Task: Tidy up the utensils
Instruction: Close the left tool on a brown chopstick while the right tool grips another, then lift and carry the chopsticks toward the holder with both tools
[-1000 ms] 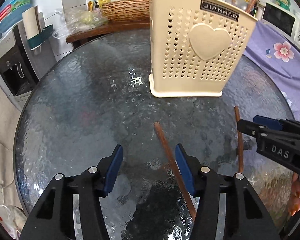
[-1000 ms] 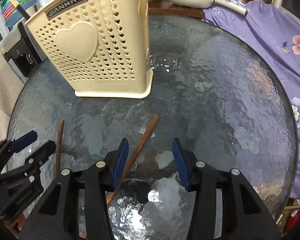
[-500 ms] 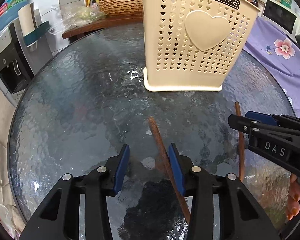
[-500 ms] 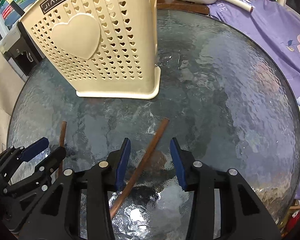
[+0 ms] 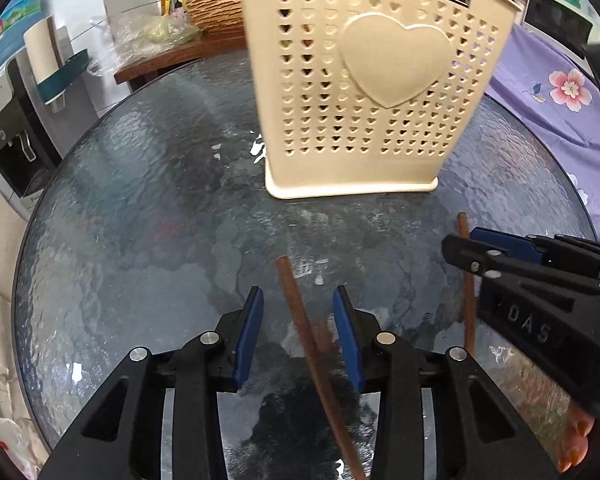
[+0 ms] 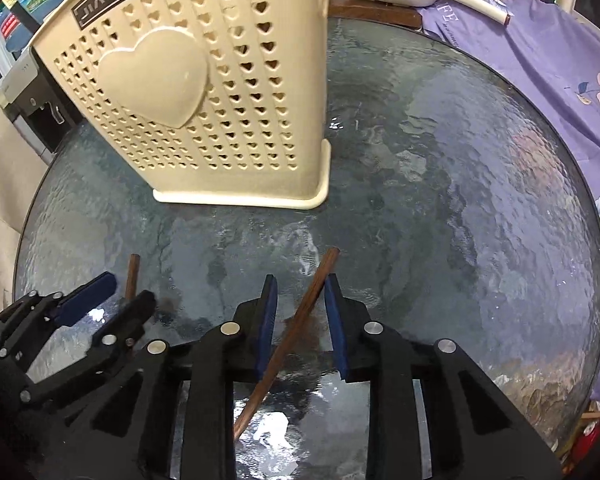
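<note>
Round textured-glass counter (image 5: 140,216) carries cream perforated utensil holder (image 5: 364,92) at 12 o'clock; two brown chopsticks (image 5: 300,320) (image 5: 468,292) at 6 and 4 o'clock.

1. Utensil holder (image 5: 376,92): cream plastic, heart-shaped perforations, raised heart on front, "JIANHAO" label at top. Upright on the glass counter (image 5: 148,216).
2. Chopstick A (image 5: 300,324): brown wooden stick, between the left tool's (image 5: 298,332) pads, tip pointing toward the holder.
3. Chopstick B (image 6: 300,320): same type, angled between the right tool's (image 6: 300,312) pads, nearly against the right pad.
</note>
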The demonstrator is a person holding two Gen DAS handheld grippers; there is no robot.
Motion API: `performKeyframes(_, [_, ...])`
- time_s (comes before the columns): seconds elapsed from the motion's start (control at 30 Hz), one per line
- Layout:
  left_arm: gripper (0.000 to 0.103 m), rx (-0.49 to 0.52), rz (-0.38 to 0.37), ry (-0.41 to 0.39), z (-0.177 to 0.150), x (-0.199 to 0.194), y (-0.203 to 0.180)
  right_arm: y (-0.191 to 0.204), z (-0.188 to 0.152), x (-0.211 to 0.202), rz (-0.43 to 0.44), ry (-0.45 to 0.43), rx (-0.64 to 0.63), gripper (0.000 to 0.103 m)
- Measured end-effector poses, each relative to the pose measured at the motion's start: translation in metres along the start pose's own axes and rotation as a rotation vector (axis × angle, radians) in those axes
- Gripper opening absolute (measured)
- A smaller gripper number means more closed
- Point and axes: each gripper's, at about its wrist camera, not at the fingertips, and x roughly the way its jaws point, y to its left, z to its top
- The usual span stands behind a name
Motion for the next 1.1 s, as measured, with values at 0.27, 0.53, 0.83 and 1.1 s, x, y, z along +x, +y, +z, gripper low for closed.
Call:
performKeyframes(0.27, [0.015, 0.012, 0.007, -0.008, -0.003, -0.001, -0.006, 0.009, -0.001, 0.004, -0.048, -0.003, -0.034, 0.015])
performKeyframes(0.53, [0.011, 0.005, 0.033, -0.056, -0.016, -0.004, -0.013, 0.015, -0.012, 0.002, -0.070, -0.029, -0.058, 0.015])
performKeyframes(0.83, [0.009, 0.018, 0.045, -0.090, -0.024, -0.008, -0.018, 0.019, -0.020, -0.002, -0.074, -0.046, -0.067, 0.015])
performKeyframes(1.1, [0.007, -0.016, 0.019, -0.088, -0.027, -0.011, -0.017, 0.008, -0.019, -0.004, -0.017, -0.058, -0.028, 0.013])
